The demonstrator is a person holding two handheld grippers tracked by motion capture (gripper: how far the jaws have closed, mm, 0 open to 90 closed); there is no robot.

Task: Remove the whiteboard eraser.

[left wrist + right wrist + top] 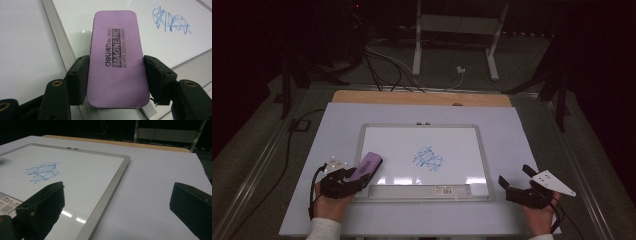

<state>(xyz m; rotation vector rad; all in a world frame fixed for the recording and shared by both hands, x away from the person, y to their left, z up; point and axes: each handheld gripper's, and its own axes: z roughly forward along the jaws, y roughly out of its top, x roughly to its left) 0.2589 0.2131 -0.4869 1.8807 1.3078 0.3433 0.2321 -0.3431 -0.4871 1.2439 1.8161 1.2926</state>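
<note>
Over the whiteboard's corner, left tongs clamp the purple eraser; right tongs gape beside it.

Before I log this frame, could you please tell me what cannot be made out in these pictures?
- Felt underside of the eraser: left gripper view, hidden by its own purple top.
- Print on the barcode sticker: high view, too small to read.
- Near corner of the whiteboard: right gripper view, cut off by the bottom edge.
- Blue scribble: high view, no shape or word legible.
</note>
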